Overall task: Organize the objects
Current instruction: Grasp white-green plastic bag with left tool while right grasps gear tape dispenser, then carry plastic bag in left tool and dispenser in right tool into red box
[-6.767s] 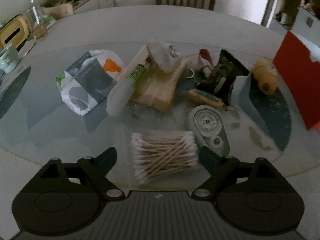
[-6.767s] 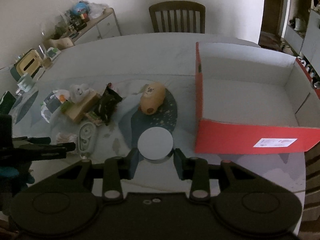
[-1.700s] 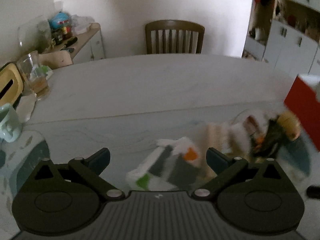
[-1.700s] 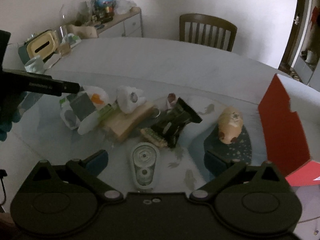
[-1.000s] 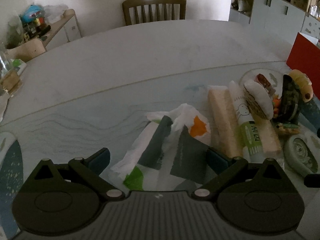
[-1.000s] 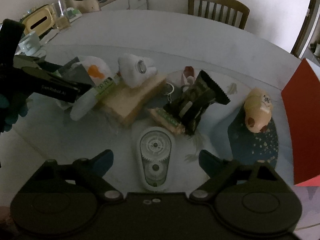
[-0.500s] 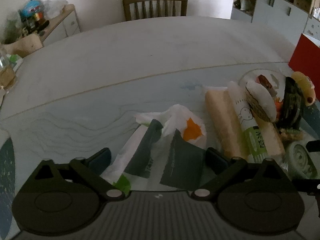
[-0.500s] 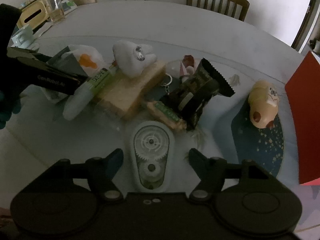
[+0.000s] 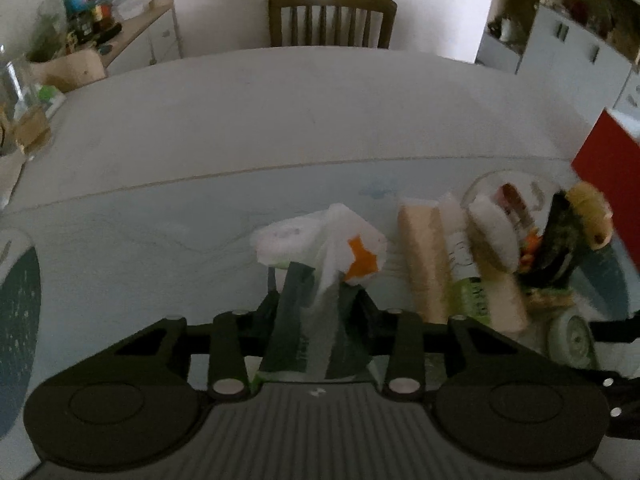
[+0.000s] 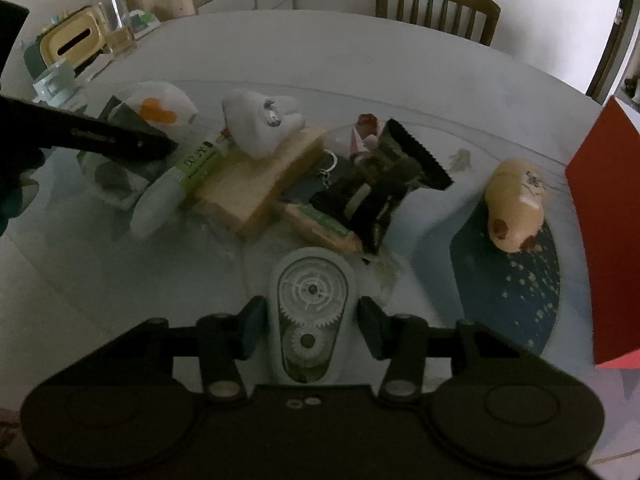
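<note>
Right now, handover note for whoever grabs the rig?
Left gripper: shut on the bag, pinched at its near end.
Right gripper: fingers straddle the tape dispenser, gaps showing on both sides, not gripped.
Pile still on the table: tube, sponge, dark packet, plush.
Red box stands at the right; its inside is out of view.
Left: close on the dispenser, box both, then the pile.
</note>
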`<state>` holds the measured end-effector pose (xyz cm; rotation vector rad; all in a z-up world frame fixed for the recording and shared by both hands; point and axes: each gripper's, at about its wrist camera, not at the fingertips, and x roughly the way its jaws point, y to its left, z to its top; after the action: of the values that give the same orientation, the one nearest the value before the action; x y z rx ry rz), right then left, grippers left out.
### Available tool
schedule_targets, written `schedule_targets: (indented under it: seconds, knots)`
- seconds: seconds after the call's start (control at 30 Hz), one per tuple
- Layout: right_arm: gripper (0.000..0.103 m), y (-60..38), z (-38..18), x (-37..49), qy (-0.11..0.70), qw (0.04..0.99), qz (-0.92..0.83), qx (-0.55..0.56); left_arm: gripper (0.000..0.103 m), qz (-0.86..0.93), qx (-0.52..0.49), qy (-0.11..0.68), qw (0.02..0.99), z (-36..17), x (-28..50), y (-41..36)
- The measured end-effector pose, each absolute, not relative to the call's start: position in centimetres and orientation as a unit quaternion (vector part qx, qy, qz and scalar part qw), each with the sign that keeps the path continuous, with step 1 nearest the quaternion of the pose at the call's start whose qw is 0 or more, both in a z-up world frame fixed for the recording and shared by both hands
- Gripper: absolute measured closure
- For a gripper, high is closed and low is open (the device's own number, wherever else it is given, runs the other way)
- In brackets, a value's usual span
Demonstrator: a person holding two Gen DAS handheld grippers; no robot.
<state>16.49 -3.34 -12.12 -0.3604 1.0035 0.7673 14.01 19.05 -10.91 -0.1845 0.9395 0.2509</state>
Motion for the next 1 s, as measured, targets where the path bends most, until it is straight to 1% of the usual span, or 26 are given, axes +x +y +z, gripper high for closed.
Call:
schedule_targets:
  seconds: [0.17,0.4,0.53,0.83,1.0]
  knots:
    - [0.054,-5.6,-10.6,16.7,0.465,0.797,0.358,-0.141,0.067,0.133,-0.101,0.447,0.879,-9.2,13.0,18.2]
    - [0.054,-9.2,-8.2,17.4,0.459,0.808,0.354,-0.108,0.067,0.15,-0.089,0.425,0.888,-4.5,11.7,15.8]
    - [0.054,-11.2,-6.5,17.9,0.454,0.814,0.349,-0.096,0.066,0.138,-0.094,0.419,0.892,-2.8,11.6,14.0]
    - [0.054,-15.6,-2.5,19.8,0.437,0.829,0.342,-0.073,0.066,0.084,-0.093,0.412,0.902,-0.8,13.6,7.0]
    - [0.054,-18.1,-1.0,21.1,0.425,0.838,0.333,-0.078,0.066,0.056,-0.09,0.412,0.905,-0.3,15.7,2.8]
